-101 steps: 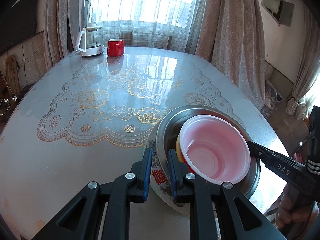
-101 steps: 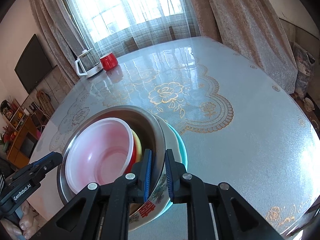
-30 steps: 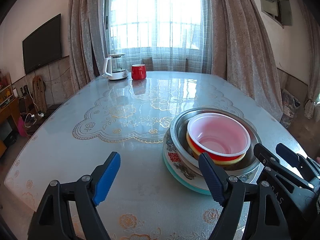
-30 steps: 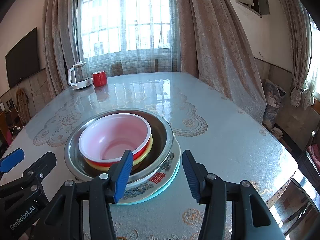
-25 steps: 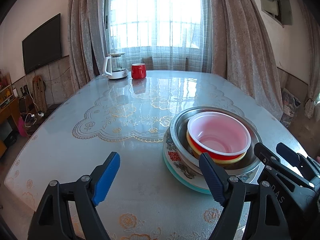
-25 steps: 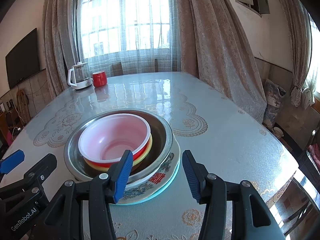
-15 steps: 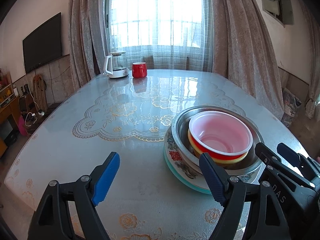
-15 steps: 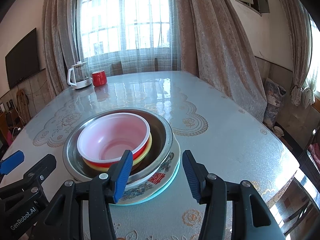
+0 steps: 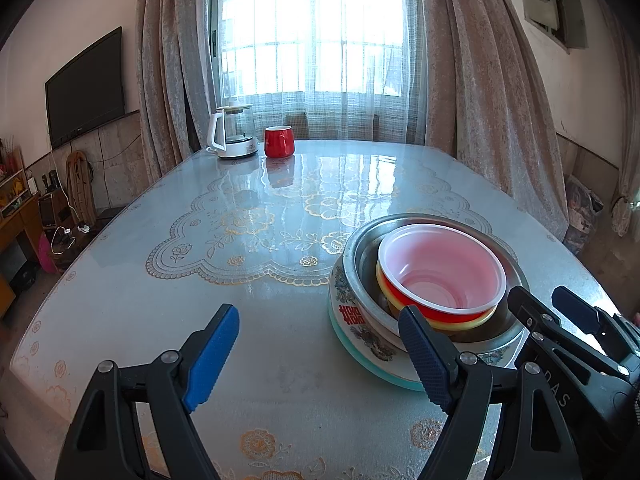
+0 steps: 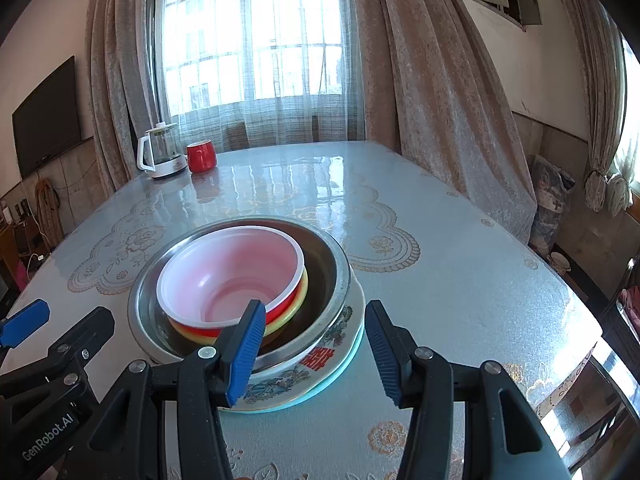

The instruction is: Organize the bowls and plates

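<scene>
Glossy table (image 9: 256, 320): a clear sheet over a pale blue cloth with gold flower patterns fills the middle of both views.
Far left: a flat television (image 9: 85, 87) hangs on the wall at the upper left of the left wrist view.
Kettle (image 9: 234, 132): glass with a white handle, at the far end of the table, upper left of centre.
Red mug (image 9: 279, 142): just right of the kettle, close beside it.
Left gripper (image 9: 318, 354): lower middle of its own view, blue pads spread wide over bare cloth with nothing between them.
Stack: a teal plate (image 10: 352, 364) at the bottom, a flowered plate (image 10: 320, 362) with a red character on it, then a steel bowl (image 10: 332, 256), a yellow bowl (image 10: 302, 296), a red bowl (image 10: 276, 308) and a white bowl (image 10: 224, 272) nested on top.
Stack's place: lower right of the left wrist view, lower centre-left of the right wrist view, near the table's near edge.
Right gripper (image 10: 314, 350): jaws about half apart and gripping nothing, hanging in front of the stack's near rim.
Curtains (image 10: 436, 100): beige, right of the window.
</scene>
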Available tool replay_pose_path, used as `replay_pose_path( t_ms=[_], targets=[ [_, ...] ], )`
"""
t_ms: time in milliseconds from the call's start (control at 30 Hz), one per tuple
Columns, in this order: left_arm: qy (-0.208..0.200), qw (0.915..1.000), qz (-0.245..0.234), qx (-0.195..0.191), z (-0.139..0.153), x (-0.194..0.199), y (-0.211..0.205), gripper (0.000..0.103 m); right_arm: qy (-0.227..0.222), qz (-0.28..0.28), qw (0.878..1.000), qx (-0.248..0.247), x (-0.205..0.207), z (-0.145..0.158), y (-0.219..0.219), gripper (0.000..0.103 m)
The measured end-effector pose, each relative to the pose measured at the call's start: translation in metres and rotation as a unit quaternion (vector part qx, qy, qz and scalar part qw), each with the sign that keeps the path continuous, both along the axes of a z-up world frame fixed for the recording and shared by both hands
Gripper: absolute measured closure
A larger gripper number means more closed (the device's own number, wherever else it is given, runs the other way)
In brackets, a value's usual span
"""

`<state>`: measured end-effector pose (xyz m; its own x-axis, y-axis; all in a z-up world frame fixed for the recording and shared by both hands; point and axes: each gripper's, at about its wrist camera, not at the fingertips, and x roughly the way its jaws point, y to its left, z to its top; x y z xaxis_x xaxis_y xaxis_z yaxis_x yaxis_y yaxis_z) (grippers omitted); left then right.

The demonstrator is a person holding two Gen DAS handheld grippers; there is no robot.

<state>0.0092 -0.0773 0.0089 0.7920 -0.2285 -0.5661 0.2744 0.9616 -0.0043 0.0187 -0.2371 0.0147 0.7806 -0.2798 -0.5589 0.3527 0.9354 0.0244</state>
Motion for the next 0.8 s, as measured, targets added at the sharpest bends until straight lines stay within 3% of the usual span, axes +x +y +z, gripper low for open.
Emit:
replay_pose_path(
  t_ms=[800],
  targets=[
    [0.0,1.0,-0.004,0.001,0.0013,-0.0009,-0.0044,0.021,-0.002,0.001,1.0,-0.002,0.0018,0.0006,0.001,0.05]
  ],
)
